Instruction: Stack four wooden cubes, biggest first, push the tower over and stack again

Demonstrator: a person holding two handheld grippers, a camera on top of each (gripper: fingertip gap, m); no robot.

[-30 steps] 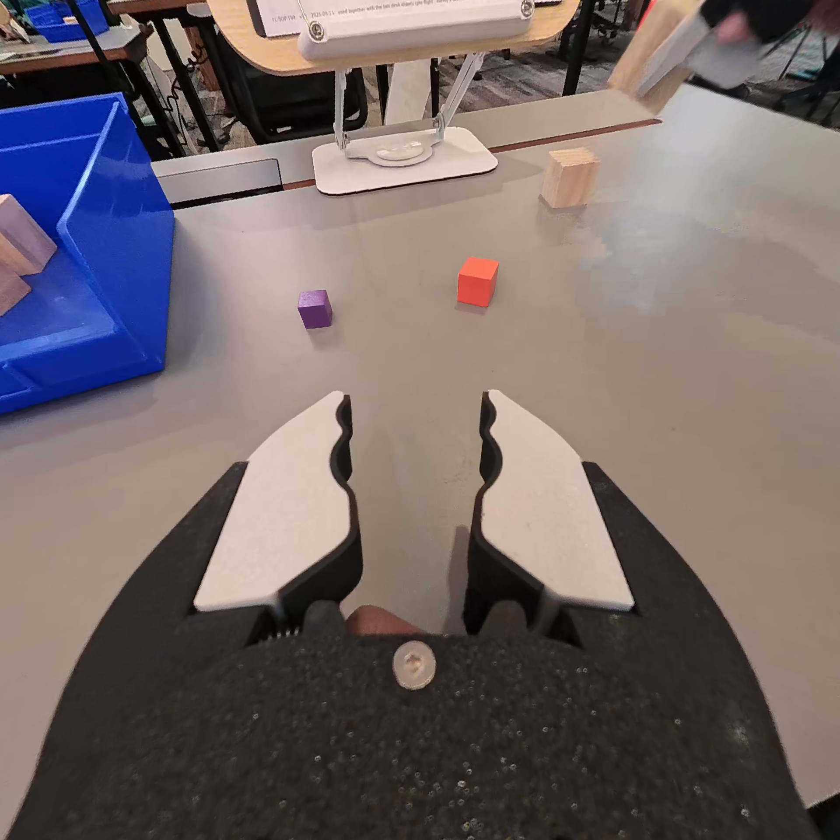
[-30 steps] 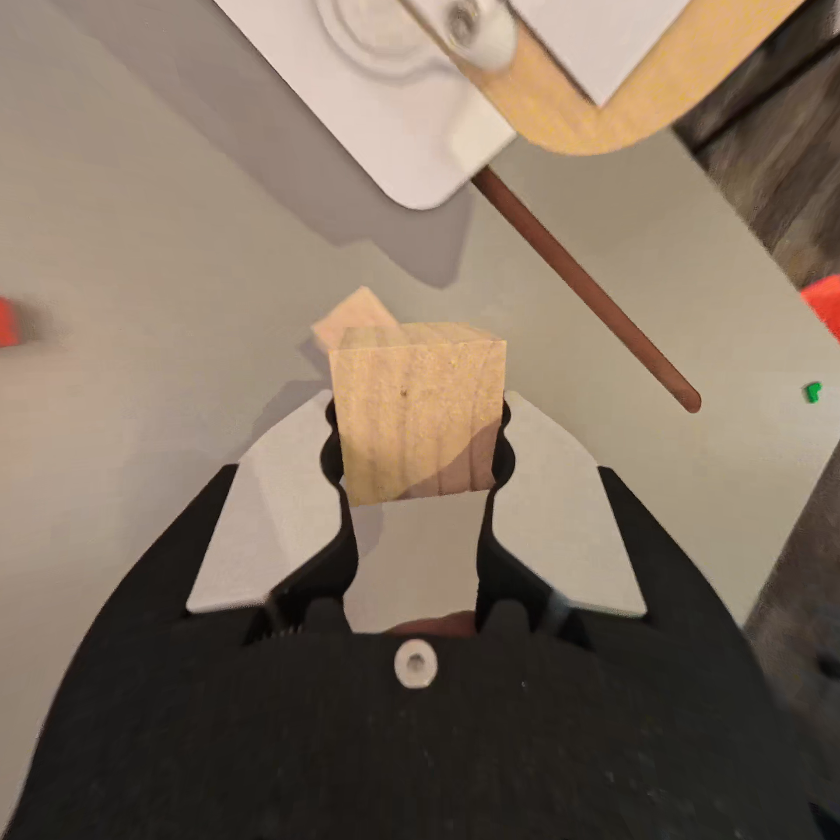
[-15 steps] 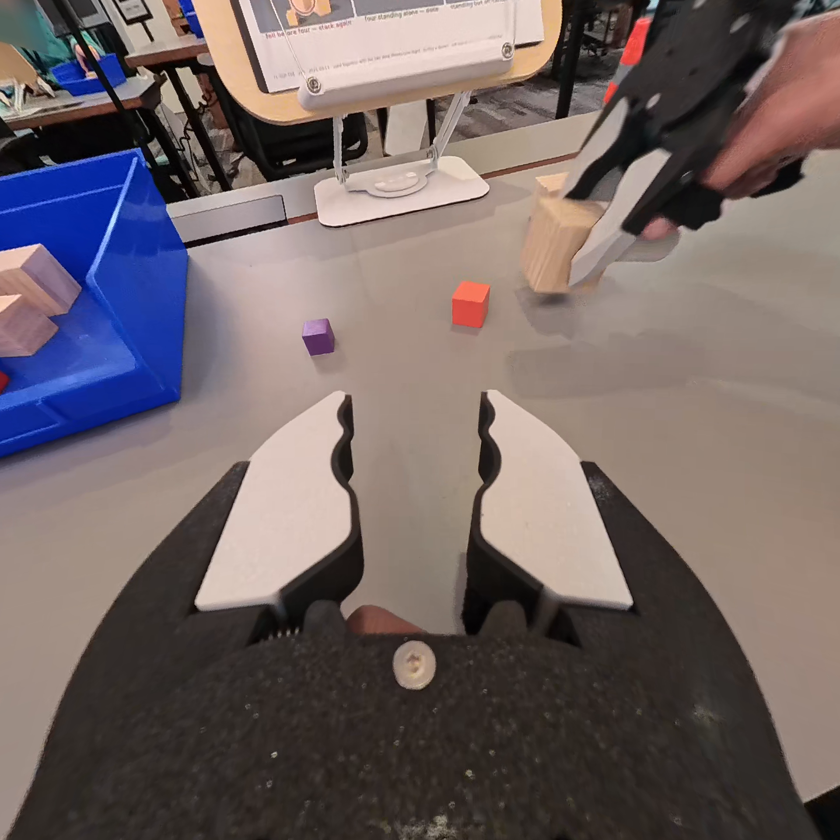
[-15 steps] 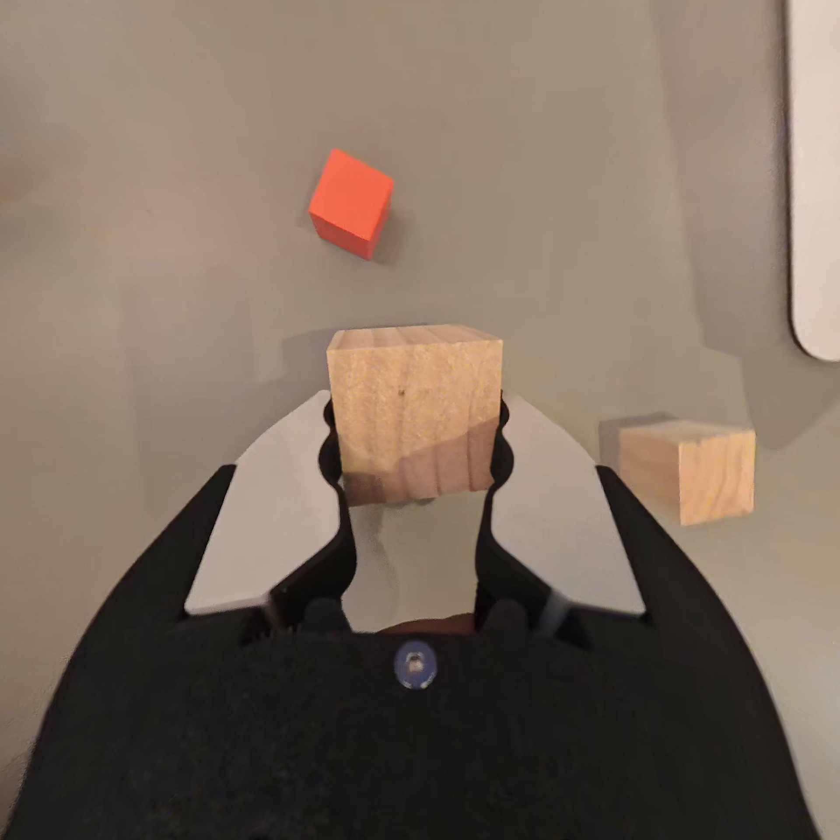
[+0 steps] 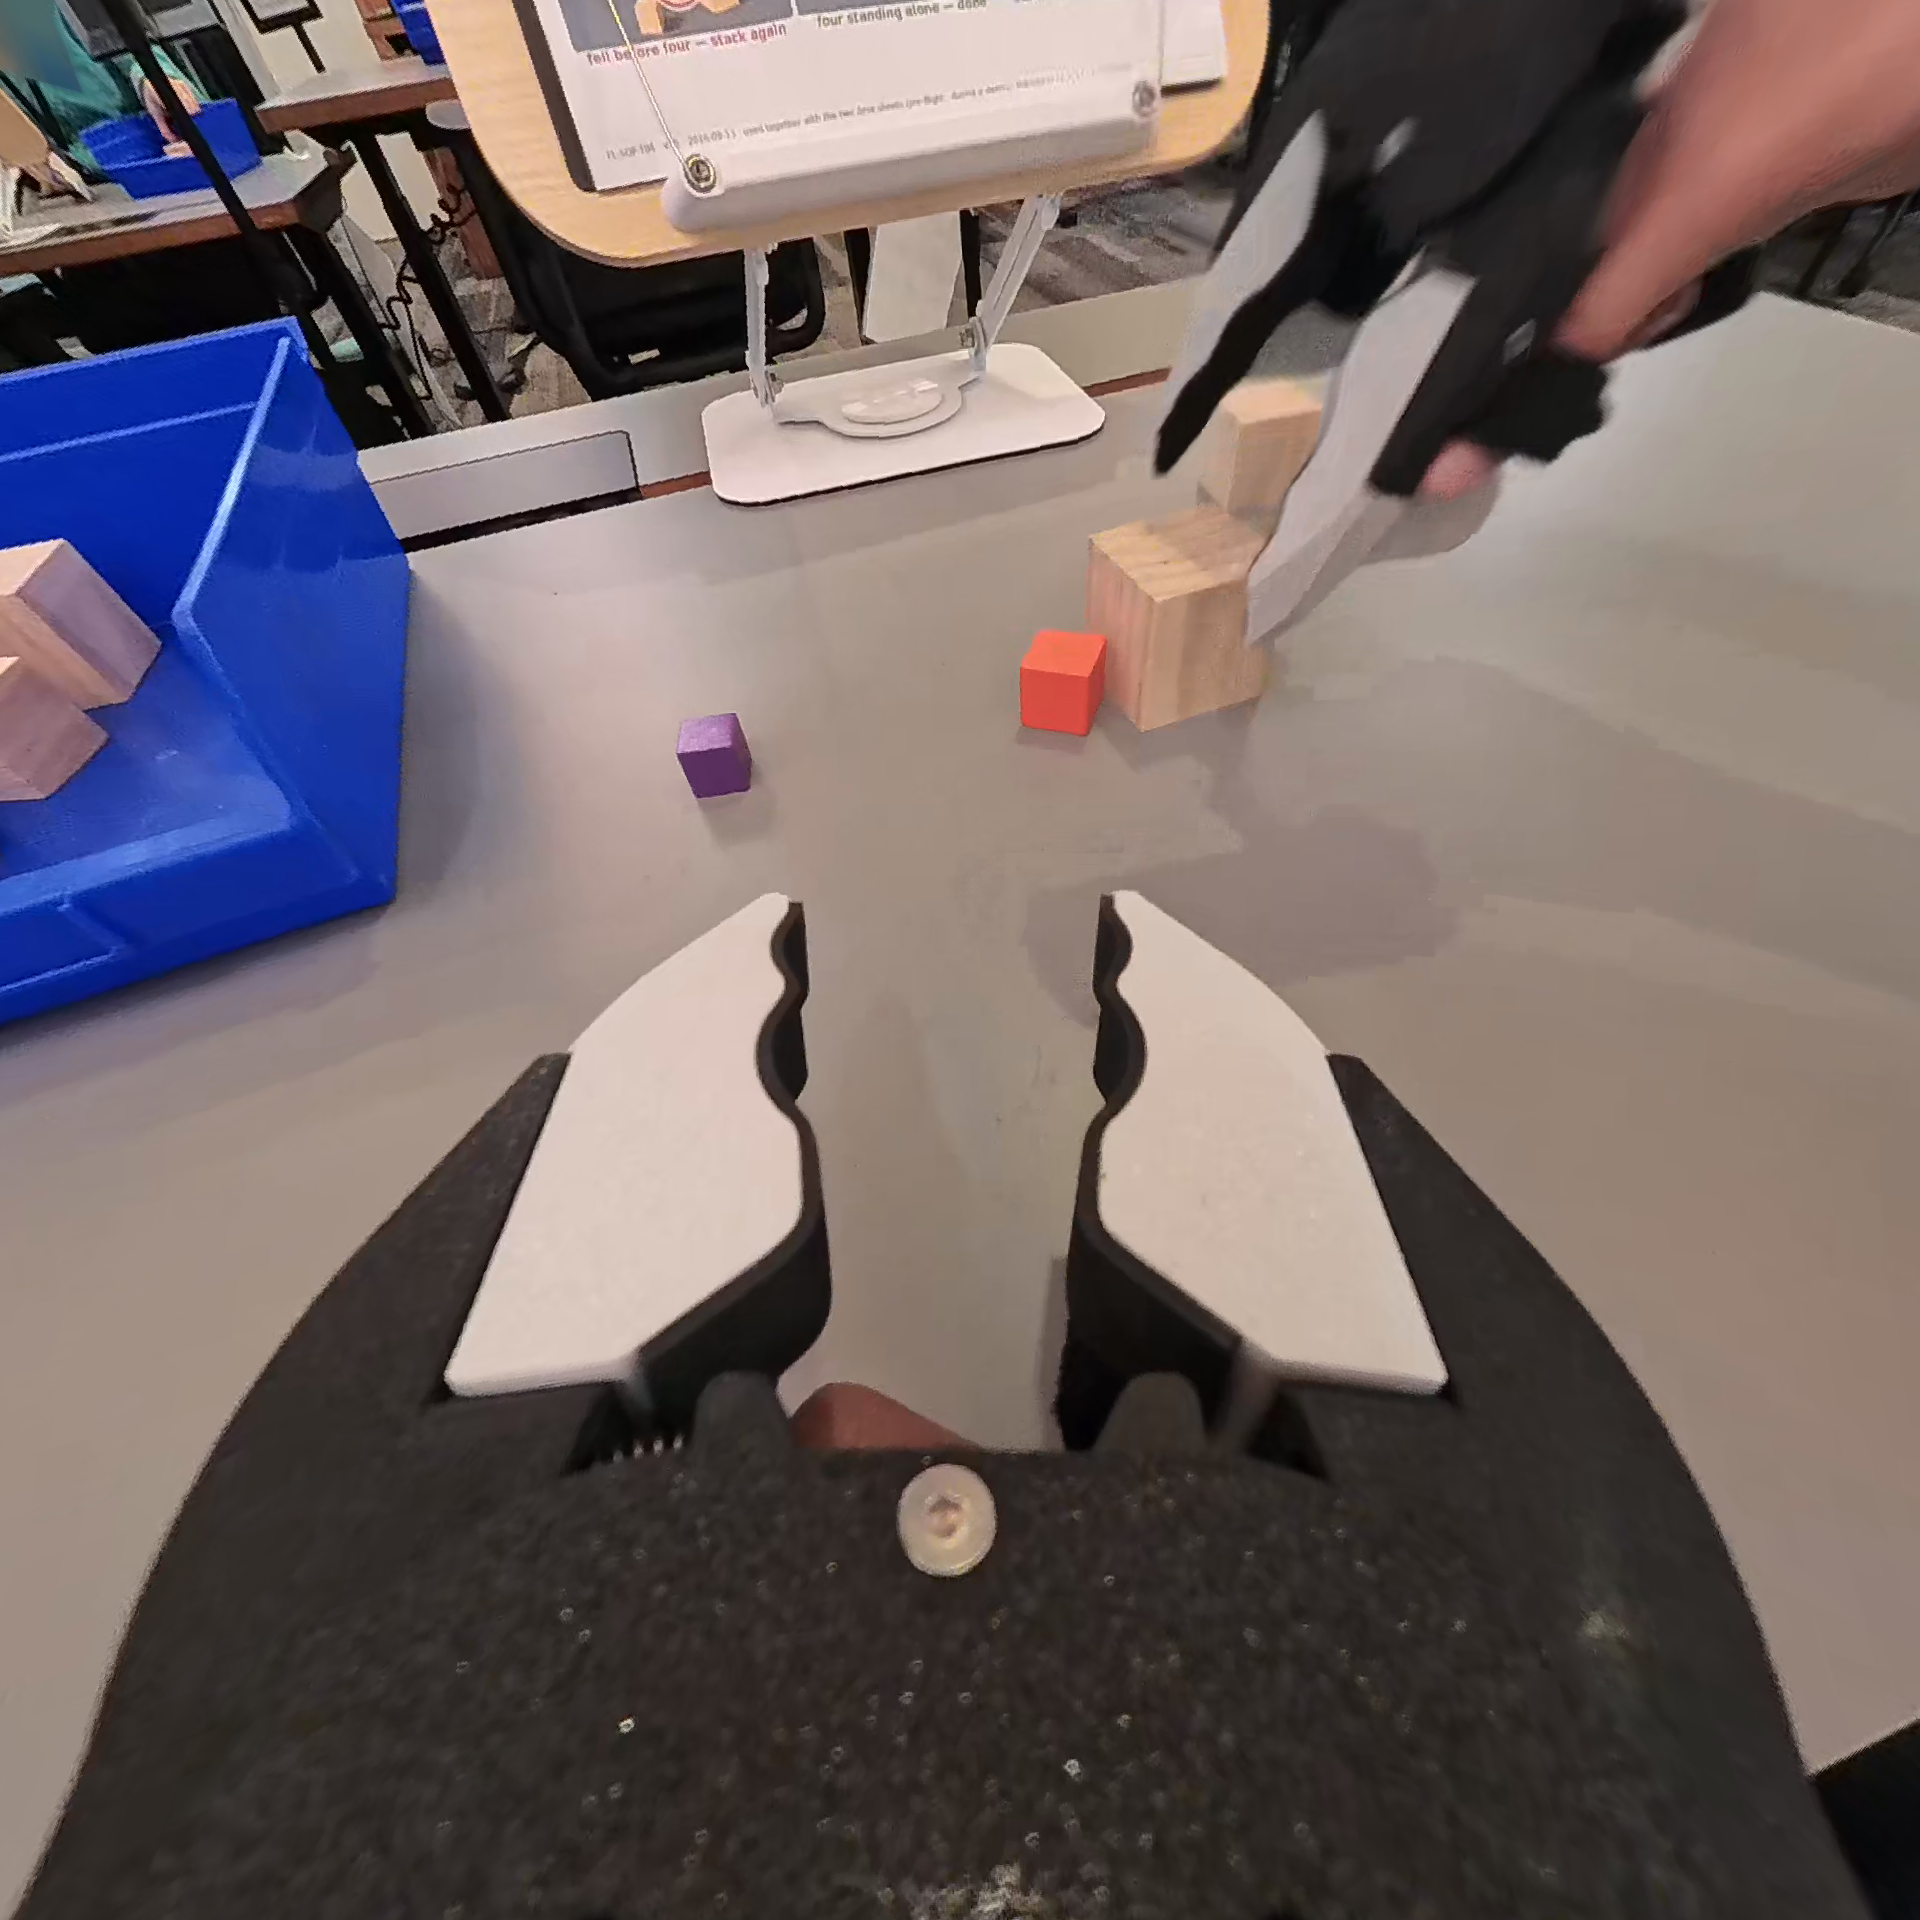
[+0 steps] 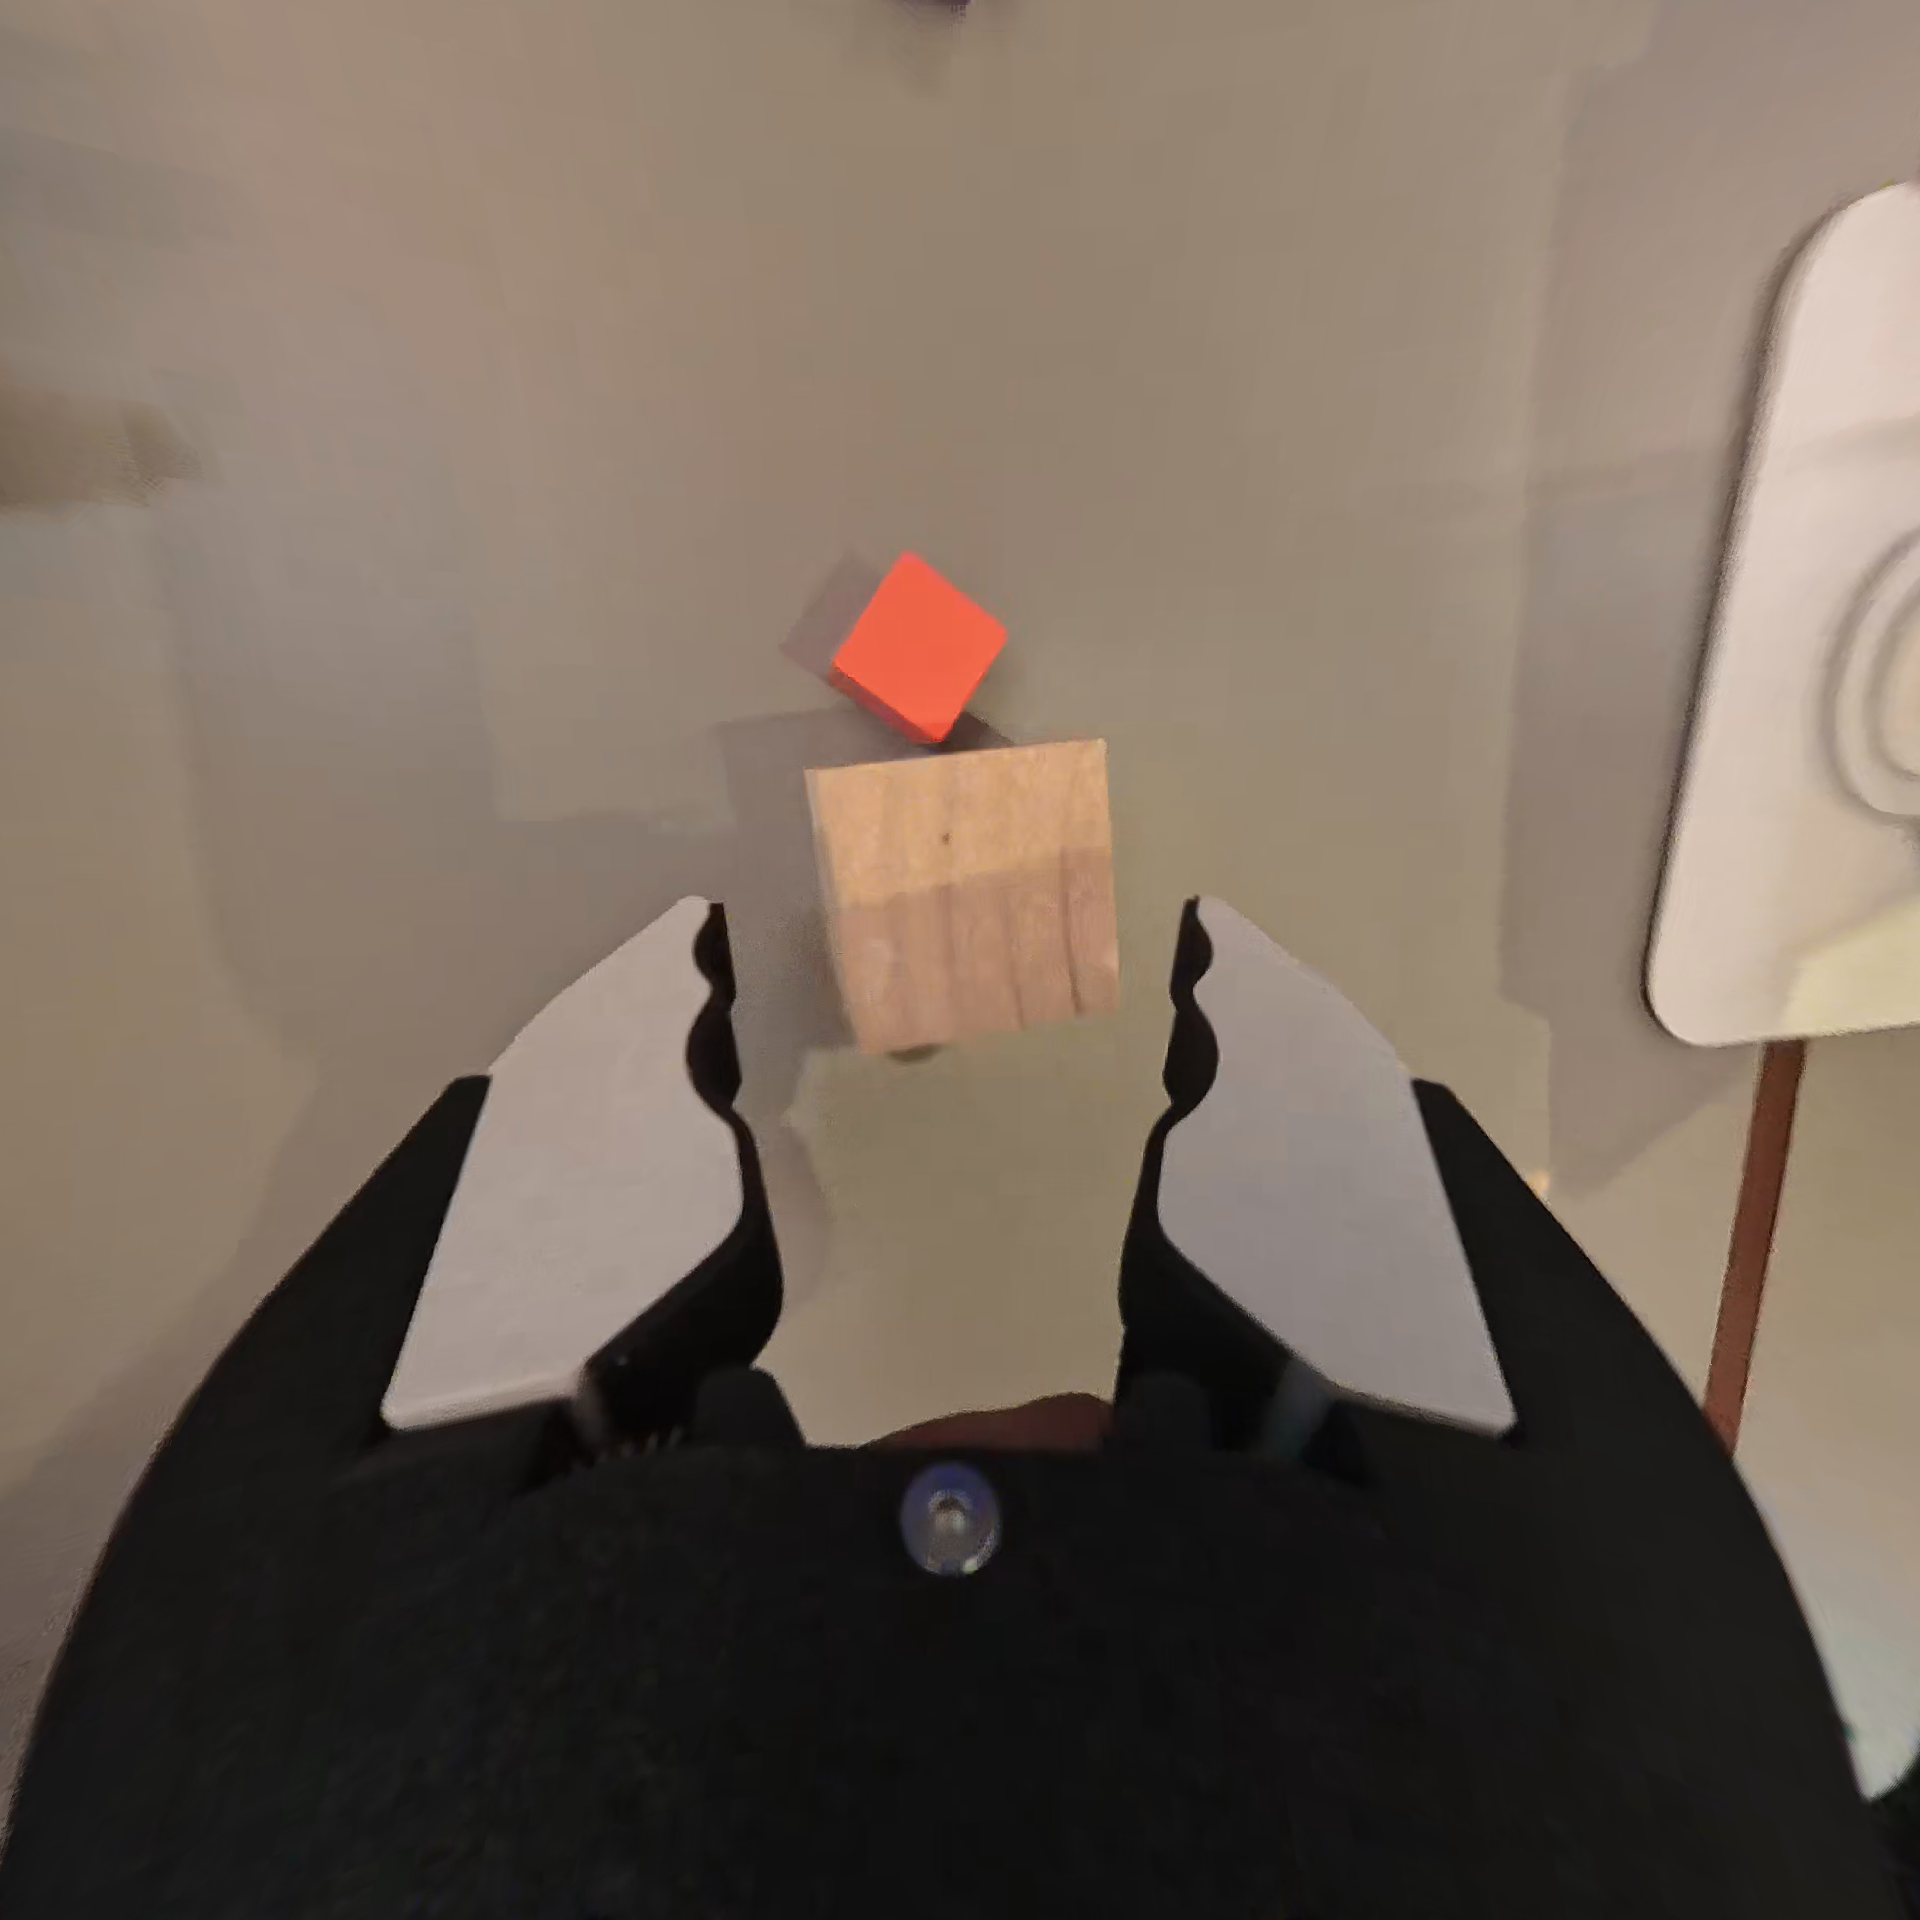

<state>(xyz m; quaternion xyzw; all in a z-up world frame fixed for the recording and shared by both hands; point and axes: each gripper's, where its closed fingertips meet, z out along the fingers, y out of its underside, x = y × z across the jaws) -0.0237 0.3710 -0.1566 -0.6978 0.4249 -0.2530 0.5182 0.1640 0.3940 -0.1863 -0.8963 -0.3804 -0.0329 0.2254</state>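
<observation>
The big plain wooden cube rests on the grey table, right beside a smaller orange cube. A smaller plain wooden cube stands behind it. A small purple cube lies further left. My right gripper is open, just above the big cube, with the orange cube beyond; it also shows in the left wrist view. My left gripper is open and empty, low over the near table.
A blue bin with pale wooden blocks stands at the left. A white stand base holding a board is at the back middle; it also shows in the right wrist view. Other tables and chairs lie beyond.
My right gripper brought the big wooden cube down beside the orange cube, opened and let it go. My left gripper stayed open and drew back a little.
</observation>
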